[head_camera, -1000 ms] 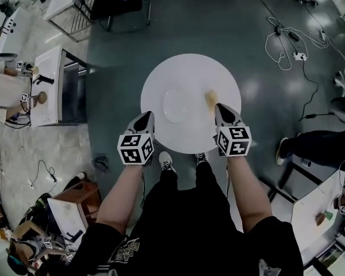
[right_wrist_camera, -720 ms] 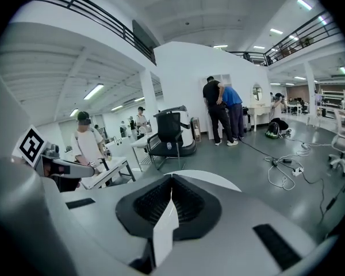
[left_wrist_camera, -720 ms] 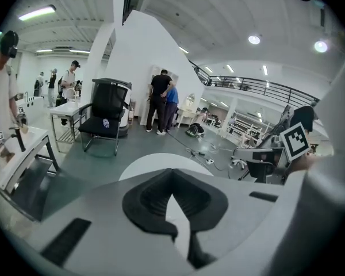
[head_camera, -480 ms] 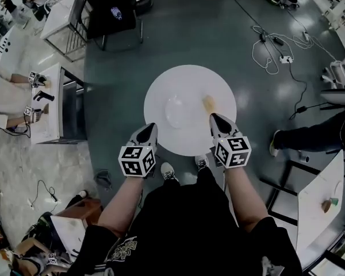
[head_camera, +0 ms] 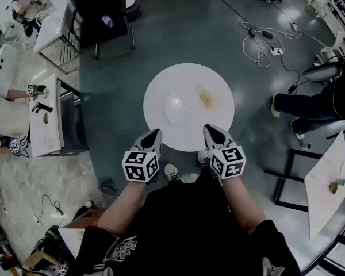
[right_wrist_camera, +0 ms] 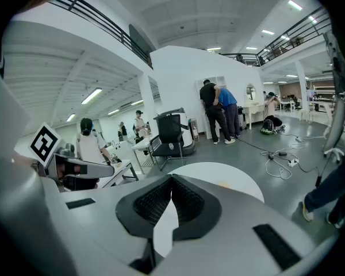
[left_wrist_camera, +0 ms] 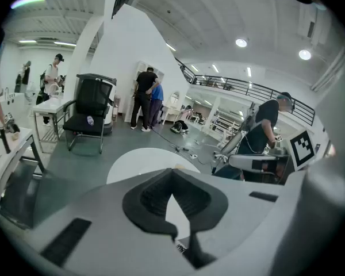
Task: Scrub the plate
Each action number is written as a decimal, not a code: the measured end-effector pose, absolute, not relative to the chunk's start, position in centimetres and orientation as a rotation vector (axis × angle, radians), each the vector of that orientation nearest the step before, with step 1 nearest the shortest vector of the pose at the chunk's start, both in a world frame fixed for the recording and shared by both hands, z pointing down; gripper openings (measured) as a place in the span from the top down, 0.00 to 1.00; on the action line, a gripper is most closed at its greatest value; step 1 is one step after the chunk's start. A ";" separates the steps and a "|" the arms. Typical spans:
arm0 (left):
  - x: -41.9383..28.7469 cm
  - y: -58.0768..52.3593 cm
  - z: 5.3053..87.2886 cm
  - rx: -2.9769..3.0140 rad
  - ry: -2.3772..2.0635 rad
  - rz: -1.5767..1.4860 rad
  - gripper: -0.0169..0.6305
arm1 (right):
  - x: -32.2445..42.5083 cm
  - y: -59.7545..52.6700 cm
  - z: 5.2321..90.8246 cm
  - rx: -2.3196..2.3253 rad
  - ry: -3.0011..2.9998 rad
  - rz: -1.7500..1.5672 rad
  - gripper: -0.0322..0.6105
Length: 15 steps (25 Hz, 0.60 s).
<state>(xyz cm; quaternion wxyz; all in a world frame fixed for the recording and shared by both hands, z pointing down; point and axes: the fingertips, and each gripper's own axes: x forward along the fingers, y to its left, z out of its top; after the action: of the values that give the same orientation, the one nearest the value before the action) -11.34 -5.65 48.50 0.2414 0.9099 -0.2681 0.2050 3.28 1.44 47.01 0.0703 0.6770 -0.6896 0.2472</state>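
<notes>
A round white table [head_camera: 190, 76] stands on the grey floor in the head view. On it lies a white plate [head_camera: 176, 109], with a tan sponge [head_camera: 207, 99] to its right. My left gripper [head_camera: 155, 132] is shut and empty at the table's near edge, below the plate. My right gripper [head_camera: 209, 127] is also shut and empty, at the near edge below the sponge. In the left gripper view the left gripper [left_wrist_camera: 172, 170] has its jaws closed, with the table [left_wrist_camera: 139, 157] beyond. In the right gripper view the right gripper [right_wrist_camera: 172, 177] is closed too, with the sponge [right_wrist_camera: 222, 184] small ahead.
A black office chair [head_camera: 100, 10] stands beyond the table at the upper left. A white desk [head_camera: 46, 119] with tools is at the left. Cables [head_camera: 264, 39] trail over the floor at the upper right. A person [head_camera: 310, 102] stands at the right, by another white table [head_camera: 328, 180].
Both grippers have drawn back from over the table toward my body, to its near edge. The right one now sits farther from the sponge. Both stay shut.
</notes>
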 end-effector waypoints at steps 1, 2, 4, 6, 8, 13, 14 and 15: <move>-11.3 -5.4 48.6 2.494 -0.719 0.566 0.97 | 3.0 1.8 47.1 2.041 -2.070 0.746 0.91; -11.2 -5.0 48.6 2.501 -0.707 0.571 0.97 | 2.8 2.3 47.2 2.047 -2.064 0.748 0.91; -10.9 -4.4 48.6 2.513 -0.688 0.578 0.97 | 2.5 3.2 47.4 2.056 -2.047 0.749 0.91; -10.7 -3.7 48.5 2.523 -0.670 0.580 0.97 | 2.2 4.0 47.7 2.053 -2.033 0.748 0.91; -10.6 -3.2 48.4 2.530 -0.658 0.579 0.97 | 1.7 4.6 47.9 2.043 -2.030 0.755 0.91; -10.3 -2.7 48.3 2.543 -0.633 0.582 0.96 | 0.9 5.1 48.0 2.025 -2.033 0.754 0.92; -10.3 -2.6 48.3 2.544 -0.628 0.581 0.97 | 0.9 5.1 48.0 2.027 -2.031 0.752 0.91; -10.2 -2.6 48.3 2.545 -0.623 0.580 0.97 | 0.9 5.2 48.0 2.030 -2.028 0.753 0.91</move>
<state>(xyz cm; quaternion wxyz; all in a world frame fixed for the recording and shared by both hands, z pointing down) -10.24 -2.58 48.34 0.2271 0.9236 -0.2260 0.2107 0.89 5.15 48.05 0.0875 0.6816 -0.6811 0.2528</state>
